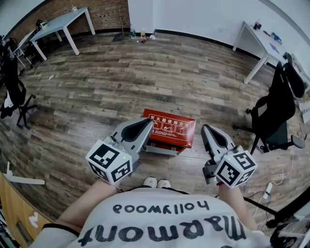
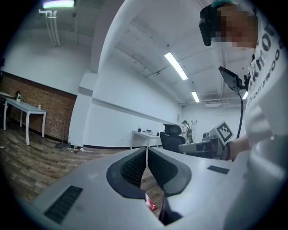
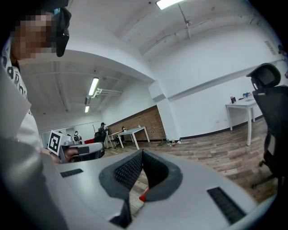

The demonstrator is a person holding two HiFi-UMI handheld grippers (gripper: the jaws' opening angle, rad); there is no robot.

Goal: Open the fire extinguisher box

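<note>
While one box [image 1: 173, 129] lies unopened, left tongs [image 1: 148, 121] and right tongs [image 1: 206, 128] hover closed.

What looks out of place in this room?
The red fire extinguisher box lies flat in the middle of the wooden floor, away from walls and desks, an odd spot for one.

The fire extinguisher box [image 1: 170, 129] lies on the floor [image 1: 121, 77]. The left gripper [image 1: 148, 122] is at its left edge and the right gripper [image 1: 205, 129] just to its right. An office chair [image 1: 276, 116] stands farther right.
</note>
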